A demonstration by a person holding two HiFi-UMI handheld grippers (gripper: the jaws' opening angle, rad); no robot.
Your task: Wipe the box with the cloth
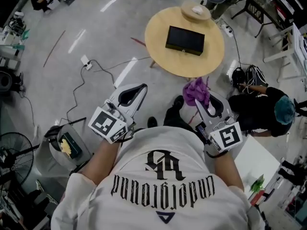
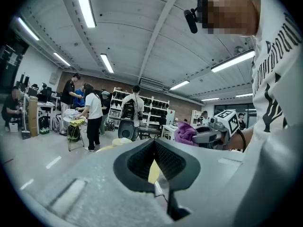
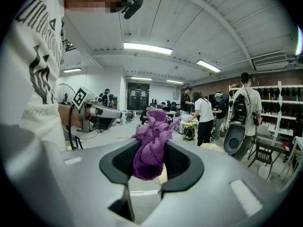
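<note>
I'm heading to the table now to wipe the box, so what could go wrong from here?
1. The box sits unheld on the table. Wiping may push it, since the left gripper is shut and empty, not steadying it.
2. The cloth is a bunched wad in the right gripper. It may slip out or wipe poorly.
3. A cable and a crouching person are near the path, so there is a trip risk.

The box (image 1: 185,40) lies near the middle of the round table (image 1: 160,59), a small dish (image 1: 195,11) at its far edge; before its near edge the right gripper (image 1: 198,101) holds the cloth (image 1: 195,90), the left gripper (image 1: 142,87) to its left.
</note>
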